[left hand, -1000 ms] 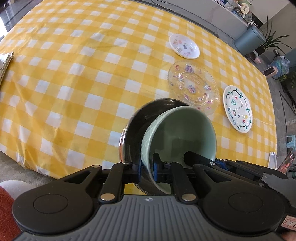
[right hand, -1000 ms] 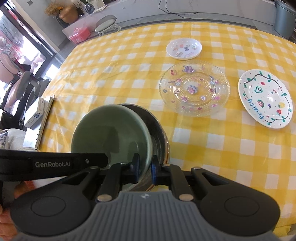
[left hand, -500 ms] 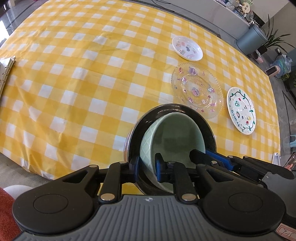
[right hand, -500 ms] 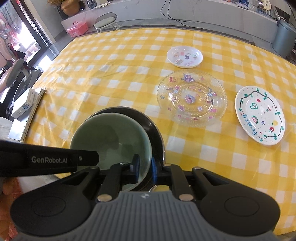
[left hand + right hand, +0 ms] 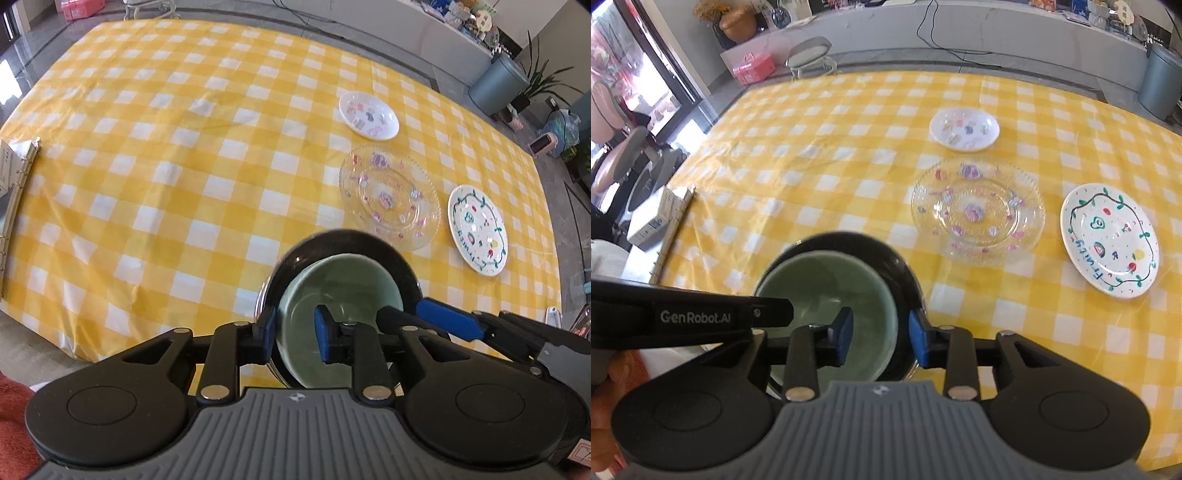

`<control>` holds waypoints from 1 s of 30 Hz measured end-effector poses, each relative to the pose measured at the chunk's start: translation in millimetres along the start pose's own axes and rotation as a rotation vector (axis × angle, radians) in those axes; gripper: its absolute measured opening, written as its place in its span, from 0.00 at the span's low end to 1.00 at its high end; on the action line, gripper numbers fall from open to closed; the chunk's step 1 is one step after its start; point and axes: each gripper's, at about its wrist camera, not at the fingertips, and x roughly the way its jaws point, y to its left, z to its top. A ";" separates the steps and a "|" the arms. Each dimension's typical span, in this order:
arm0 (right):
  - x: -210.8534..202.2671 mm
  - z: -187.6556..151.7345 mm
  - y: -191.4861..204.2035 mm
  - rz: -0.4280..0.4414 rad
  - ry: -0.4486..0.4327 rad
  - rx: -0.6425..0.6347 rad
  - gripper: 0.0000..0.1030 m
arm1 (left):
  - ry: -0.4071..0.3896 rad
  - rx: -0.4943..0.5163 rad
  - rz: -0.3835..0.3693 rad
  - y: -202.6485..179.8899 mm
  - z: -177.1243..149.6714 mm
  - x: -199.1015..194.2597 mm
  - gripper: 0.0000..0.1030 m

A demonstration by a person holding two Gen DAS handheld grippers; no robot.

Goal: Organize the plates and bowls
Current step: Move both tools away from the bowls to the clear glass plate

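- Pale green ceramic bowl [image 5: 340,291] sits inside a larger black round bowl with a shiny rim [image 5: 347,240], near the front edge of the table covered with a yellow and white checked cloth [image 5: 184,166].
- Left gripper [image 5: 295,332] stands over the left wall of the green bowl: one blue pad is outside the two rims, the other is inside the green bowl. Its jaws are opening, and the pads do not press on the wall.
- Right gripper [image 5: 881,338] stands over the right wall of the same bowl, one pad inside, one pad outside by the black rim. Its jaws are opening too, with a gap on both sides of the wall.
- Beyond the bowls, a clear glass plate with pink and purple pictures [image 5: 977,210] lies flat, just beside the black bowl.
- To its right lies a white plate with a green vine border and fruit drawings [image 5: 1108,240].
- Farther back lies a small white plate with little coloured pictures [image 5: 964,129].
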 end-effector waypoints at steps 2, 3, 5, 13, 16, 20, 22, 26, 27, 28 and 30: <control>-4.9 -0.1 -2.8 0.016 -0.010 0.014 0.40 | -0.021 -0.002 -0.002 0.8 0.9 -4.8 0.33; -7.6 -0.3 -3.9 0.010 -0.020 0.016 0.48 | -0.035 0.001 -0.003 0.7 1.1 -7.3 0.37; -14.6 -1.9 -6.1 -0.001 -0.054 0.007 0.53 | -0.062 0.020 -0.002 -0.6 -0.3 -10.4 0.41; -29.6 -5.5 -26.4 0.047 -0.117 0.056 0.59 | -0.145 0.064 0.015 -7.2 -6.7 -17.7 0.46; -35.7 -8.9 -39.1 0.054 -0.162 0.084 0.64 | -0.186 0.087 -0.018 -11.9 -5.8 -23.8 0.47; -42.3 -13.7 -58.8 0.062 -0.215 0.134 0.66 | -0.211 0.114 -0.096 -22.7 -4.6 -25.9 0.50; -45.0 -16.4 -69.6 0.069 -0.239 0.162 0.66 | -0.214 0.140 -0.126 -31.9 -4.6 -24.8 0.51; -47.7 -20.3 -97.1 0.080 -0.290 0.242 0.66 | -0.235 0.204 -0.171 -51.7 -2.5 -22.3 0.52; -47.4 -20.9 -104.7 0.075 -0.302 0.265 0.66 | -0.240 0.214 -0.184 -56.4 -1.5 -21.6 0.52; -46.6 -21.3 -111.3 0.069 -0.314 0.285 0.66 | -0.243 0.221 -0.194 -60.7 0.8 -20.2 0.53; -45.7 -22.4 -123.9 0.049 -0.333 0.315 0.66 | -0.245 0.244 -0.213 -69.4 6.6 -15.3 0.53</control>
